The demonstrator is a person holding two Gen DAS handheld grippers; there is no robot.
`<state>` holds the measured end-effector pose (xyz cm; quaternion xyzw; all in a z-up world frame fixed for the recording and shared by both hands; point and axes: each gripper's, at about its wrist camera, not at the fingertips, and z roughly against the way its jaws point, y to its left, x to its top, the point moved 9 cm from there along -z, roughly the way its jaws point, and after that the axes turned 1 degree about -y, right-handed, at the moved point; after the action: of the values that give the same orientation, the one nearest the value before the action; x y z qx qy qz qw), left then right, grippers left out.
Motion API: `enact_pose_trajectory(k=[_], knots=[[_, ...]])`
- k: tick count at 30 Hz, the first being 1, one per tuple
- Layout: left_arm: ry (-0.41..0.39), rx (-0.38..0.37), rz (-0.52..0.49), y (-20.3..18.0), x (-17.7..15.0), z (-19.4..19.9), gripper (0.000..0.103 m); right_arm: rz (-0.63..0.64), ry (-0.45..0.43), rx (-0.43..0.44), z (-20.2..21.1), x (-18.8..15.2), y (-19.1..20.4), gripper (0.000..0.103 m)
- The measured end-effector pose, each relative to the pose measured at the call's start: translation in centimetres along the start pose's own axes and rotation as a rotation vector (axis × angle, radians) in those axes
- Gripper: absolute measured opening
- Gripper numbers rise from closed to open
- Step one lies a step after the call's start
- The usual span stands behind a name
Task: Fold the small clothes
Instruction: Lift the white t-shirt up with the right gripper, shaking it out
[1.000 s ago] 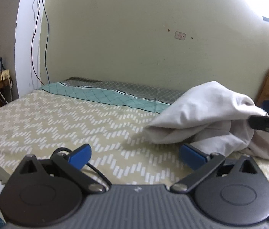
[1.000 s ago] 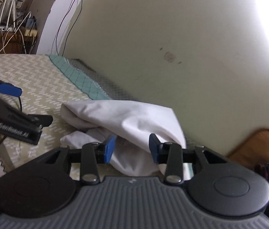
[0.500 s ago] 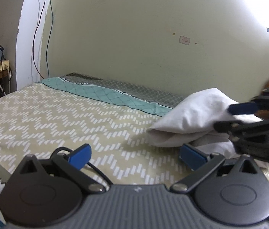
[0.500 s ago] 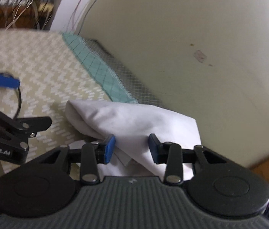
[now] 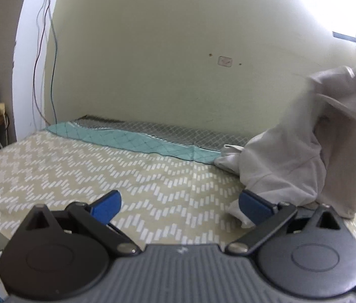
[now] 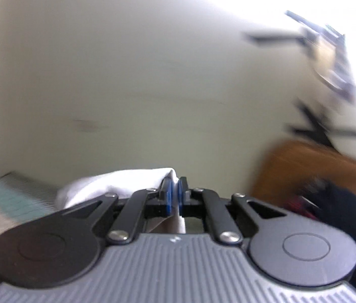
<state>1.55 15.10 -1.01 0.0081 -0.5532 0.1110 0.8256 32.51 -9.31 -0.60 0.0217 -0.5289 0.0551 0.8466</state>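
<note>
right jaws: pressed nearly together on a pinch of white cloth; right gripper (image 6: 174, 197) raised, view blurred.
left jaws: spread wide, holding nothing; left gripper (image 5: 178, 203) low over the bed (image 5: 102, 166), right pad (image 5: 253, 205) just beside the garment's lower hem.
garment (image 5: 299, 156): white, hanging from its top corner at the upper right of the left view, lower part resting on the bed beside the teal border (image 5: 132, 142).
step: likely lifting to open out the crumpled piece before any fold.
next move: probably calls for the free jaws to close on a loose lower edge or corner, then for spreading flat on the bed; no clean corner visible yet.
long axis: near upright, leaning toward the raised corner, top up and away from the bed.
facing: front or back not discernible; neck or sleeves hidden in the folds.
wall (image 5: 165, 50): behind the bed, bare but for wires at left.
</note>
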Motion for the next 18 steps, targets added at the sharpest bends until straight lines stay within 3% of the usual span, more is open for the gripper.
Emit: enact_pose_trajectory(k=[4, 6, 8, 9, 11, 13, 15, 18], knots=[[-0.005, -0.025, -0.06, -1.2, -0.1, 0.2, 0.102, -0.081, 0.134, -0.167, -1.4, -5.1, -7.4, 0.016], [0.002, -0.056, -0.121, -2.4, -0.3, 0.1, 0.102, -0.124, 0.151, -0.134, -0.7, -7.0, -8.4, 0.035], [0.0, -0.094, -0.236, -4.4, -0.5, 0.2, 0.102, -0.14, 0.152, -0.087, 0.9, -8.6, -8.4, 0.041], [-0.014, -0.102, -0.299, -5.4, -0.6, 0.4, 0.103, -0.15, 0.143, -0.034, 2.3, -9.1, -7.5, 0.041], [-0.043, -0.125, -0.367, -6.7, -0.6, 0.8, 0.103, -0.153, 0.127, 0.16, 4.5, -10.0, -4.8, 0.041], [-0.066, -0.129, -0.364, -7.2, -0.1, 0.9, 0.103, -0.078, 0.155, 0.312, 5.8, -11.3, -0.5, 0.041], [-0.068, -0.097, -0.295, -6.1, 0.7, 0.7, 0.103, 0.053, 0.164, 0.388, 6.4, -12.9, 4.3, 0.041], [-0.032, -0.053, -0.102, -2.2, 1.8, 0.4, 0.103, 0.346, 0.149, 0.479, 6.4, -16.1, 12.0, 0.045]])
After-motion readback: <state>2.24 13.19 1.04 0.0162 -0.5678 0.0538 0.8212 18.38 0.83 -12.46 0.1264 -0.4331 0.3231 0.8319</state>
